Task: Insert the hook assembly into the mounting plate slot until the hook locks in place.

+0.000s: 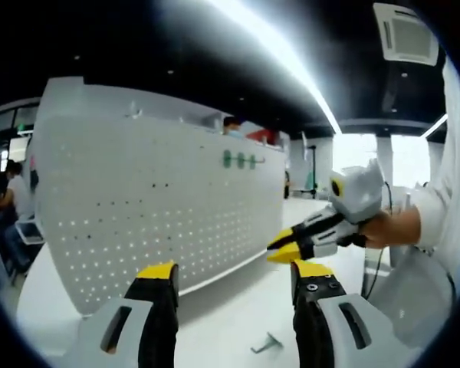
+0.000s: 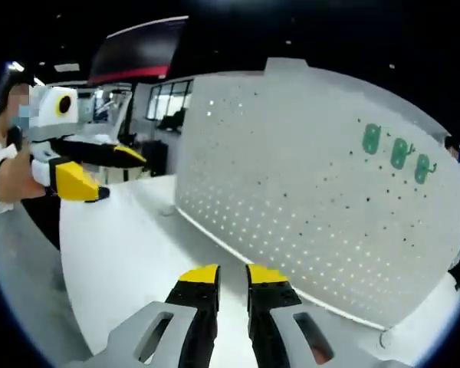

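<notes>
White pegboard [image 1: 161, 207] stands upright on the white table [image 1: 230, 322]; everything else is placed rel. to it. Three green mounting plates [image 1: 240, 160] sit hi on its face, toward one end. A small grey hook [image 1: 267, 343] lies flat on the table in front of the board base, just ahead of the left gripper [image 1: 234, 270], jaws wide apart, holding nothing. Right gripper [image 2: 232, 273]: jaws nearly closed w/ a narrow gap, nothing between them, facing the board below the plates. To do it well, I'd judge: pick the hook up by its shank first, keep it square to the plate slot, push straight till it seats.
</notes>
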